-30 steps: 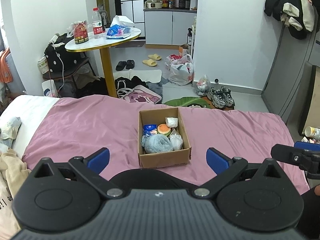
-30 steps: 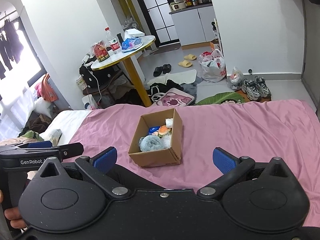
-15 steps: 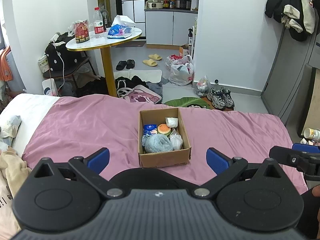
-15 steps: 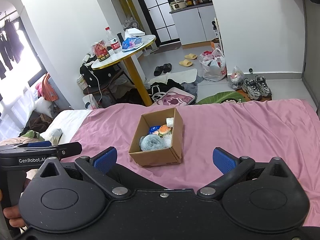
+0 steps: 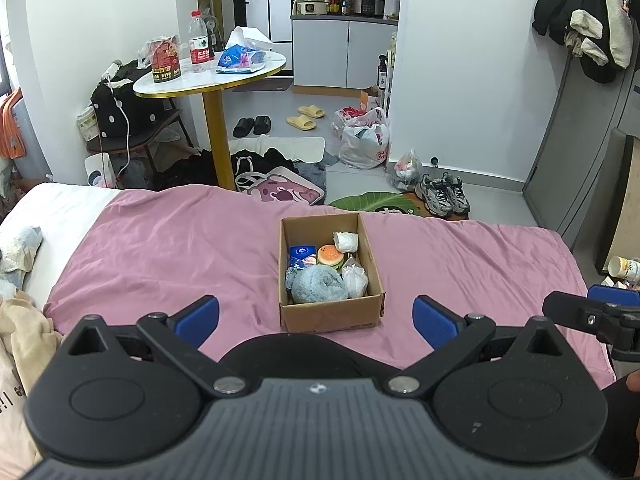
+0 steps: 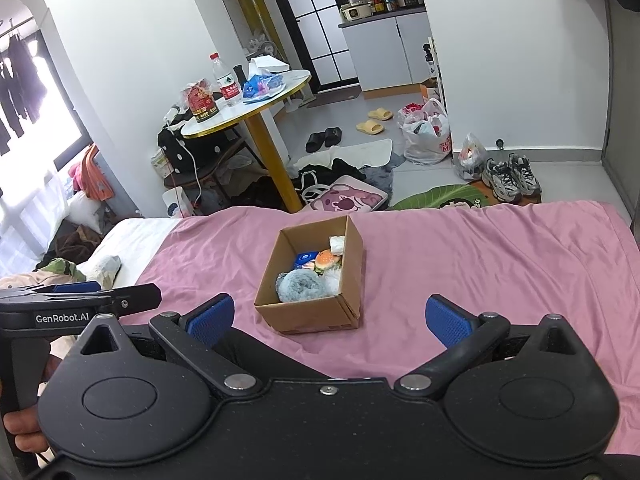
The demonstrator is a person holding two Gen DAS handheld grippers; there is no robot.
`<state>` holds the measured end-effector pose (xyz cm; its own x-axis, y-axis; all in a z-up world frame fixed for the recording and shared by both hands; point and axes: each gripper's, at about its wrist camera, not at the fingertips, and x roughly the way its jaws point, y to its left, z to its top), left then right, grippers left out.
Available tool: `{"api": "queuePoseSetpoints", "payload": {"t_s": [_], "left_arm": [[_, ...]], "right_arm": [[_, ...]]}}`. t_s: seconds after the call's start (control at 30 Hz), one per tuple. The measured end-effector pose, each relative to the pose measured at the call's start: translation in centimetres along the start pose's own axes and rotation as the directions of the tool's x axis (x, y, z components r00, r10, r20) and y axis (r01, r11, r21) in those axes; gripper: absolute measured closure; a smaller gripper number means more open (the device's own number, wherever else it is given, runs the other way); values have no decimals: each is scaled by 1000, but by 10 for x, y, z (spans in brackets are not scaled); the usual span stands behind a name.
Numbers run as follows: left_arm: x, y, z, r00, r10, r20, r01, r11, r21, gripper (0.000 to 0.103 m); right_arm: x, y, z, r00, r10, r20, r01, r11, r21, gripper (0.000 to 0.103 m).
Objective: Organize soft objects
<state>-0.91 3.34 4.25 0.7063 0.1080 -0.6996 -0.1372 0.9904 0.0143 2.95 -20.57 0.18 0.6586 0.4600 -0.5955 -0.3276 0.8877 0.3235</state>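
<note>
An open cardboard box stands on the pink bed cover, and it shows in the right wrist view too. Inside lie a fluffy blue-grey ball, a burger toy, a blue packet, a white wrapped roll and a clear bag. My left gripper is open and empty, just in front of the box. My right gripper is open and empty, also in front of the box.
Crumpled clothes and a pillow lie at the bed's left. Beyond the bed stand a round table with bottles, bags, slippers and shoes on the floor. The other gripper shows at the right edge.
</note>
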Motion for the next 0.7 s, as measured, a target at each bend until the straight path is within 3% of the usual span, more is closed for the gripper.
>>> {"api": "queuePoseSetpoints", "payload": {"t_s": [0.7], "left_arm": [[0,1,-1,1000,-4,4,4,1000,-6,1]], "right_arm": [[0,0,1,1000,-7,0,7,1000,-4,0]]}}
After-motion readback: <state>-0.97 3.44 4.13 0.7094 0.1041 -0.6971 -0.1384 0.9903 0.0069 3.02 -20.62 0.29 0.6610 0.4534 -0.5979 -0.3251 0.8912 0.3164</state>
